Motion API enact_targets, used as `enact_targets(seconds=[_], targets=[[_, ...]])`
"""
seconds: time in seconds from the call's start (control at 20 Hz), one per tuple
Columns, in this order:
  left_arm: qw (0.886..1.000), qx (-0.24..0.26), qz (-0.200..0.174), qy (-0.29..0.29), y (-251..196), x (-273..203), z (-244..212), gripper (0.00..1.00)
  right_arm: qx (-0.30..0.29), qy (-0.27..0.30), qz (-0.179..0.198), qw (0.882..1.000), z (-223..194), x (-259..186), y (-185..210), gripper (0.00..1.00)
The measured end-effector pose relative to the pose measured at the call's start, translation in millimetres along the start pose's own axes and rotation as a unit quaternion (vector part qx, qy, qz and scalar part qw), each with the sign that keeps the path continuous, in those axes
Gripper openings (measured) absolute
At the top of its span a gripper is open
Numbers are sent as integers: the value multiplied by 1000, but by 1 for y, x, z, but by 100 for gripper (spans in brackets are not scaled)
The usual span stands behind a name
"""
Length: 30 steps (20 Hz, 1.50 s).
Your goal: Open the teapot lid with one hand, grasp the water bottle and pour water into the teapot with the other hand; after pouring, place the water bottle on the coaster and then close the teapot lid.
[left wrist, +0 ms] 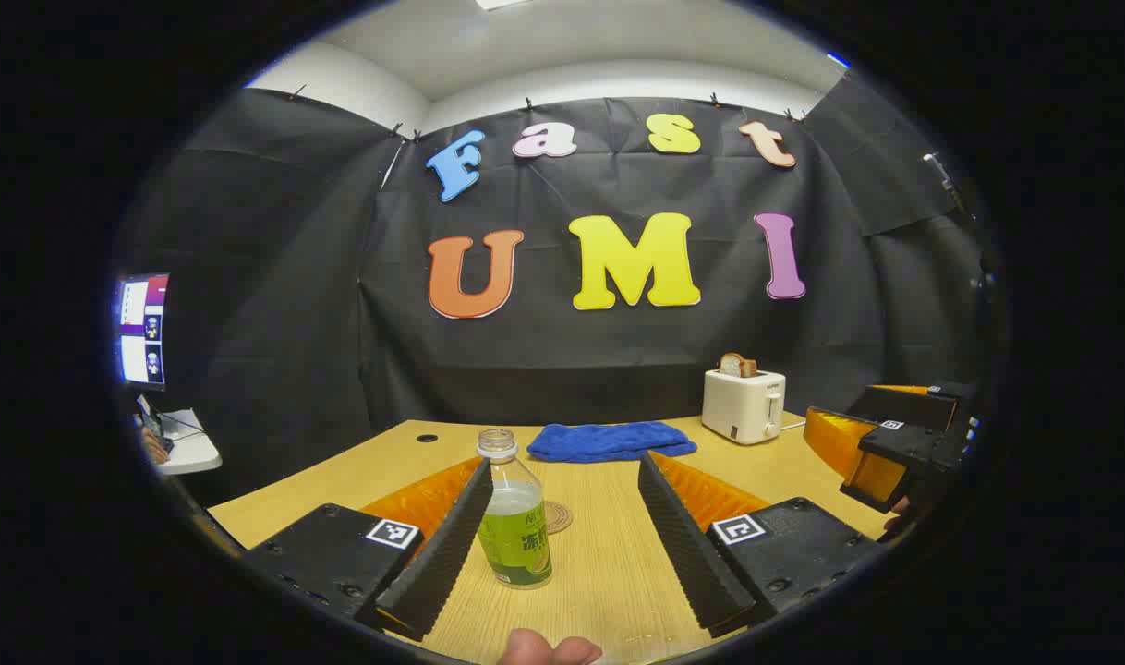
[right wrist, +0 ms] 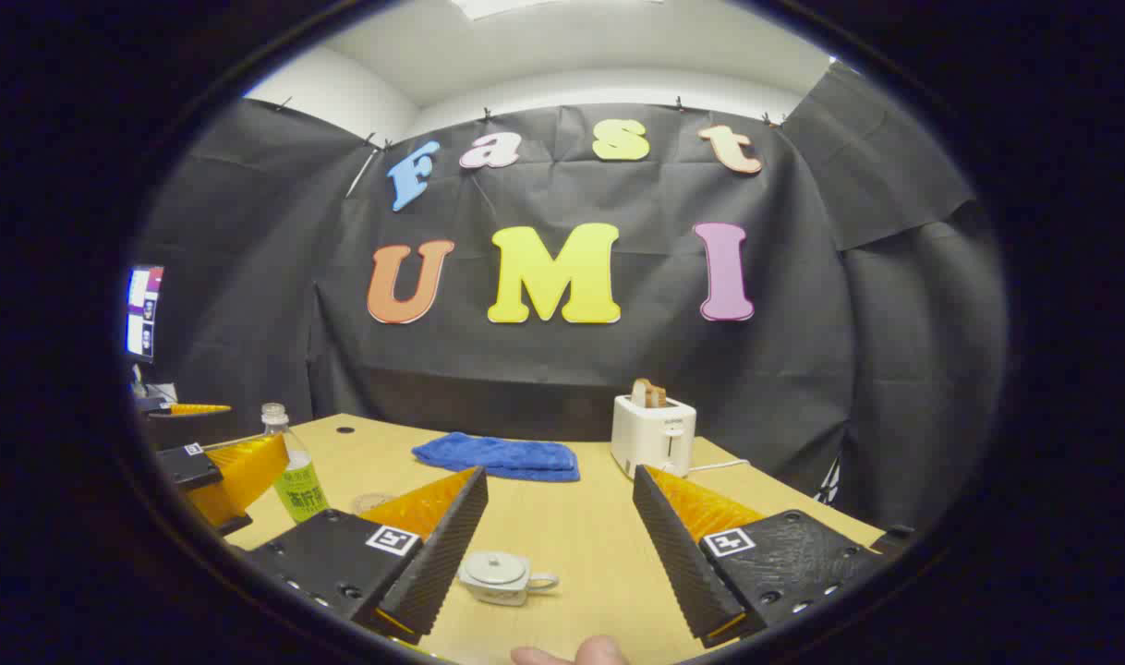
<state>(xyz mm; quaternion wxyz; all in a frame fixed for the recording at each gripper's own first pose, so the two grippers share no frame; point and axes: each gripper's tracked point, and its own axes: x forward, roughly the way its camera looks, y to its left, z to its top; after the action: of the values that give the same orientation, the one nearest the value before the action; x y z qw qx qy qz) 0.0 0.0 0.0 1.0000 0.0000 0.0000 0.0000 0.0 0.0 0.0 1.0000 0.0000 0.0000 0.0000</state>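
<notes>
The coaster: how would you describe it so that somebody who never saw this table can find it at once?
Start at the wooden table and find the bottle with green drink, standing between the left tool's open fingers. The coaster lies flat just behind it, toward the blue towel. It is a small round tan disc, the only flat round thing there.

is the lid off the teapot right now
No, the lid sits closed on the teapot, which stands on the table between the open fingers of the right claw.
</notes>
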Motion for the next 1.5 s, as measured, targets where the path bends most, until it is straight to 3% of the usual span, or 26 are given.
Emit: enact_targets(seconds=[0.85, 1.5], targets=[[1000, -5, 4, 5, 9, 0, -2, 99, 1, 25, 15, 1000, -18, 4, 8, 95], [1000, -15, 11, 13, 17, 2, -4, 99, -14, 101, 28, 994, -90, 31, 25, 96]])
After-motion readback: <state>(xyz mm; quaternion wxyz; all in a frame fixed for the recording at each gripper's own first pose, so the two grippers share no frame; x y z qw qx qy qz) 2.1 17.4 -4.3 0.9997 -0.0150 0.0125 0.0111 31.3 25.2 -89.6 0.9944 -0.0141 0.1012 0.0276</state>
